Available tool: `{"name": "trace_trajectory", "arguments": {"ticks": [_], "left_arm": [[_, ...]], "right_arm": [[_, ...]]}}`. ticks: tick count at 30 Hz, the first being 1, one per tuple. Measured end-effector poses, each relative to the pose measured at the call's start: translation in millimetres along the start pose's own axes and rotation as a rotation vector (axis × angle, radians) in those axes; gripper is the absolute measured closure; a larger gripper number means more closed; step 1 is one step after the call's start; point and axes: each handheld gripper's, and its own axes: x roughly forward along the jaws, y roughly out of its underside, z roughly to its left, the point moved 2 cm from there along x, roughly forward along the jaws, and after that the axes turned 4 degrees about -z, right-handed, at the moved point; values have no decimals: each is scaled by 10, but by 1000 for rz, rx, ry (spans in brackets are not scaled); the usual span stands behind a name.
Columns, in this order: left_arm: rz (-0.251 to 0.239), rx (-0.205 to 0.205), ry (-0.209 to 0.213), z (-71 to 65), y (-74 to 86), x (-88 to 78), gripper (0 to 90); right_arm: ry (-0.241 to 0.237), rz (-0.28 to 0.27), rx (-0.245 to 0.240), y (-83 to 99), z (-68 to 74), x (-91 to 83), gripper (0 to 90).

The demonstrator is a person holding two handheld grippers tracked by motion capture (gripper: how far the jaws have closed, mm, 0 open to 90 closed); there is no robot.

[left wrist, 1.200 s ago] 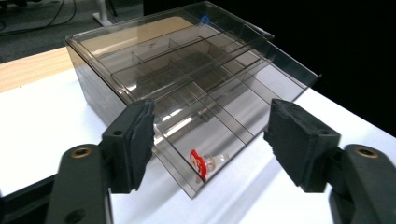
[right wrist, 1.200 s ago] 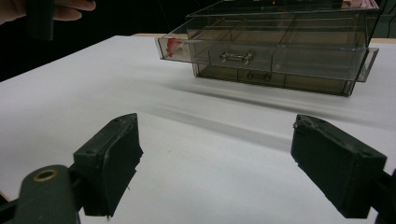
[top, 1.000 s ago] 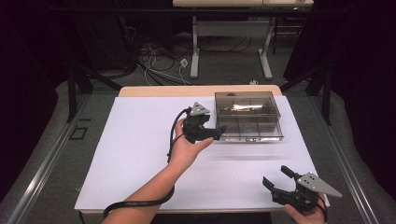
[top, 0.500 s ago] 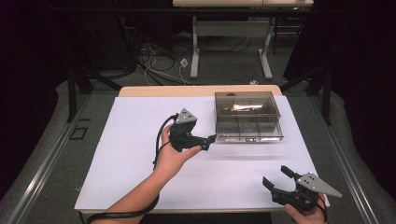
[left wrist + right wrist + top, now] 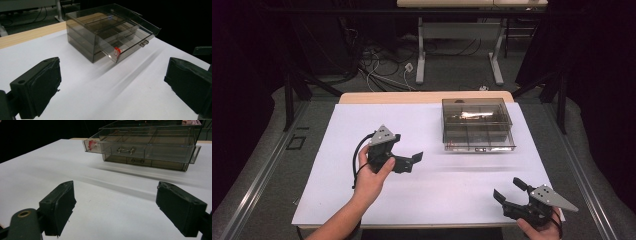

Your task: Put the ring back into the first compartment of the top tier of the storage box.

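A smoky clear drawer box (image 5: 477, 125) stands at the back right of the white table (image 5: 362, 125). Its upper drawer (image 5: 140, 150) is pulled out a little, with a small red and white item (image 5: 92, 144) in one front corner. My left gripper (image 5: 411, 161) hovers left of the box, pointing toward it. Its jaws have just been opening and stand wide apart with nothing between them. In the left gripper view the box (image 5: 100, 27) and the item (image 5: 116, 51) lie beyond the left gripper (image 5: 112, 65). My right gripper (image 5: 509, 190) stays open and empty by the front right edge, and the right gripper (image 5: 115, 186) faces the box.
A bare wooden strip (image 5: 422, 97) runs along the table's far edge. Beyond it stand desk legs (image 5: 419, 50) and loose cables (image 5: 382, 65) on the floor. A metal rail (image 5: 262, 165) runs along the left side of the table.
My left gripper has pulled back from the box toward the left and the near side, and its jaws have spread wider. The right gripper has not moved.
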Motion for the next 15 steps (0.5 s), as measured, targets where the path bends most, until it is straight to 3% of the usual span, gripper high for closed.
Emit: {"name": "trace_trajectory", "arguments": {"ticks": [7, 15], "left_arm": [[-24, -6, -38, 136, 230, -258, 7], [-44, -57, -68, 264, 523, -501, 7]], "right_arm": [[7, 5, 2, 1, 0, -4, 150], [6, 5, 11, 5, 5, 2, 150]]}}
